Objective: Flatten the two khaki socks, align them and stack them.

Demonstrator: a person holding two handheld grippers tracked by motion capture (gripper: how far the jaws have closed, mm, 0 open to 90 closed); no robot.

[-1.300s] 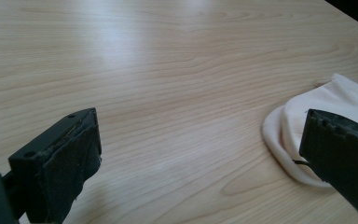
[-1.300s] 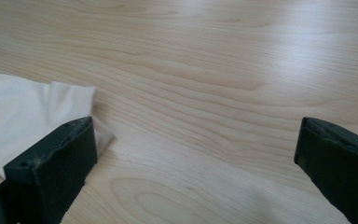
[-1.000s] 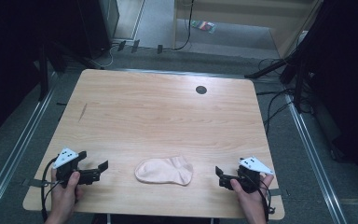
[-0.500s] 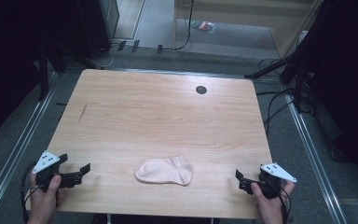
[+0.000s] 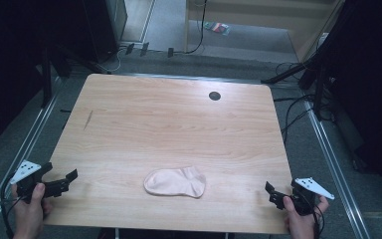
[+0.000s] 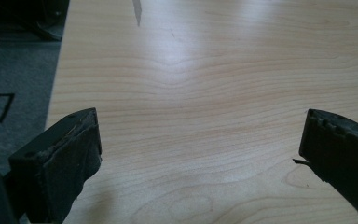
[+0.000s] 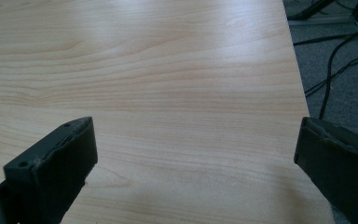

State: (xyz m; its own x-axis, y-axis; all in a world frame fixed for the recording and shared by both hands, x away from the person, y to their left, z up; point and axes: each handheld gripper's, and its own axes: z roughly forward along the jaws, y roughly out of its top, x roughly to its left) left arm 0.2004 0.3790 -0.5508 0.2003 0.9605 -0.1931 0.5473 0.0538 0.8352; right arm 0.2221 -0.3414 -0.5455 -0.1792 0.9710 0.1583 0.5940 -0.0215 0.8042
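A: What has changed? 
B: Both grippers have drawn outward to the near corners: left gripper (image 5: 64,182) at 8 o'clock, right gripper (image 5: 274,194) at 4 o'clock, jaws spread, empty.

A: And the sock (image 5: 175,182)? 
B: Flat at 6 o'clock on the table (image 5: 179,124), released; handling appears finished.

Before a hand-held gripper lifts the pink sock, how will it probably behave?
The sock lies flat and limp on the table, so it will likely droop when lifted. It looks thin, probably light. Being flat fabric, it should not roll; pushed, it may bunch.
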